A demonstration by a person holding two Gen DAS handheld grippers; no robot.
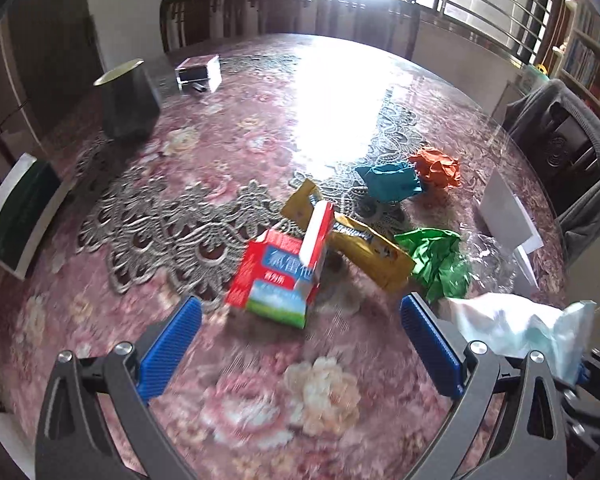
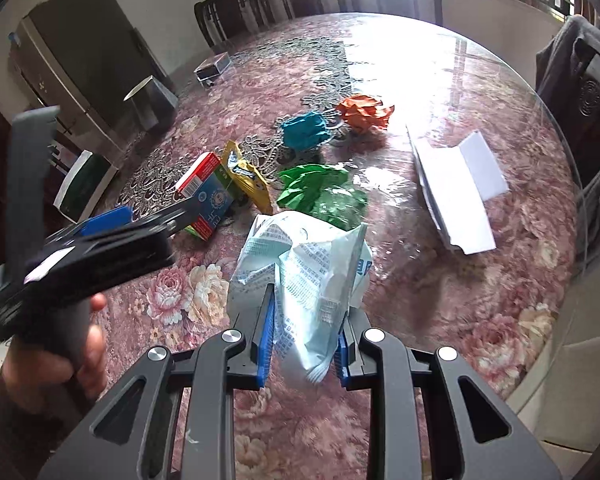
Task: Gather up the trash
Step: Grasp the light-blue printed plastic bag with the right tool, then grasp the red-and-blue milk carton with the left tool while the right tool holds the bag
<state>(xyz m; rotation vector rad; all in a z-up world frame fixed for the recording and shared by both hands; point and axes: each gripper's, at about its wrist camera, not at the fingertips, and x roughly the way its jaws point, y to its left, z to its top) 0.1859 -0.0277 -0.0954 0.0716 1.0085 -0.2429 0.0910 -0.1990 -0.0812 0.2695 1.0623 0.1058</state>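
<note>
bin (image 1: 128, 100) at 10 o'clock, nothing seen in it. left gripper (image 1: 300, 344) wide open, empty, aimed at red carton (image 1: 278, 276). yellow, teal, orange, green scraps uncollected at 1 o'clock. right gripper (image 2: 304, 344) clamped on white wrapper (image 2: 300, 276).

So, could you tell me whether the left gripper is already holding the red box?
No, the left gripper is open, and the red box lies on the table beyond its fingertips, untouched.
</note>
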